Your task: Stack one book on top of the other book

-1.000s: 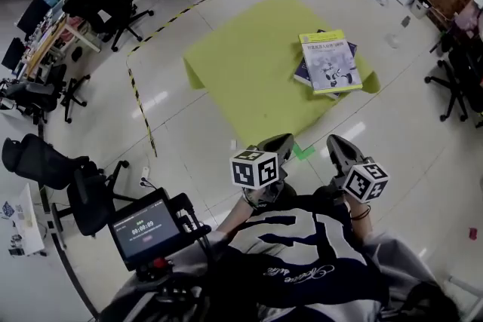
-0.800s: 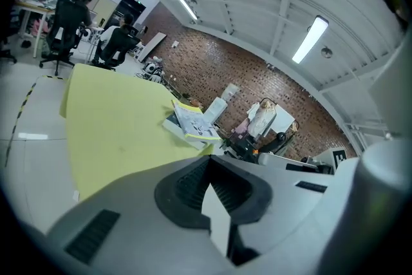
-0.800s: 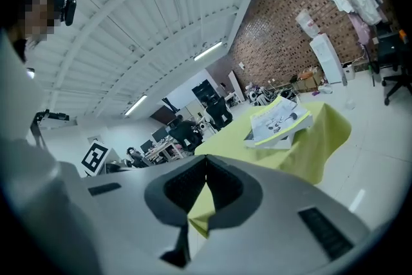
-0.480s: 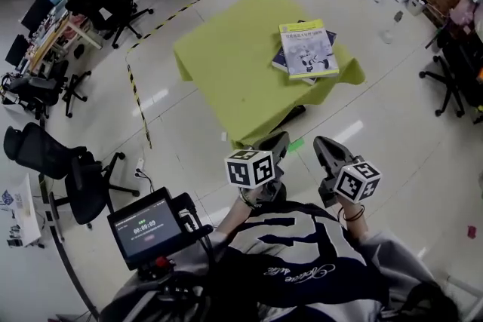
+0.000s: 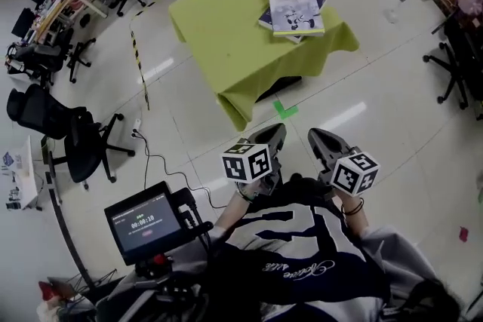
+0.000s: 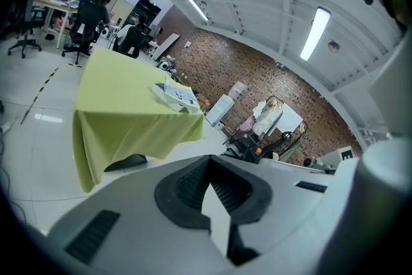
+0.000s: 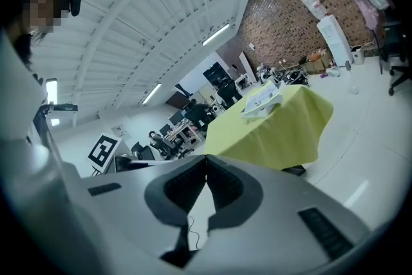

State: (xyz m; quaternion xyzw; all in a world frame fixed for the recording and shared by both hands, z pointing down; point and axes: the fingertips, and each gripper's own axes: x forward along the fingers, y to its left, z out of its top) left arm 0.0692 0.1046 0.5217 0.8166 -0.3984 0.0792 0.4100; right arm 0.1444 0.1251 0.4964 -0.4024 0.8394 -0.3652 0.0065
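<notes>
A pale yellow-covered book [image 5: 295, 9] lies on top of a dark blue book [image 5: 263, 21] at the far right part of the table with the yellow-green cloth [image 5: 223, 38]. Both grippers are held close to the person's chest, over the floor and well short of the table. The left gripper [image 5: 275, 134] is shut with nothing in it, and so is the right gripper [image 5: 314, 136]. In the left gripper view the stacked books [image 6: 176, 93] sit far off on the table [image 6: 122, 106] beyond the closed left gripper [image 6: 207, 169]. The right gripper view shows the books [image 7: 262, 100] past the closed right gripper [image 7: 206, 169].
A green tape mark [image 5: 285, 110] is on the floor before the table. Office chairs [image 5: 79, 151] stand at the left, another chair [image 5: 462, 56] at the right. A striped floor tape [image 5: 136, 64] runs left of the table. A screen on a rig [image 5: 143, 222] sits at the person's left.
The person has backed away from the table: table and books have slid farther up in the head view. Both grippers stayed shut and empty, held near the chest.
</notes>
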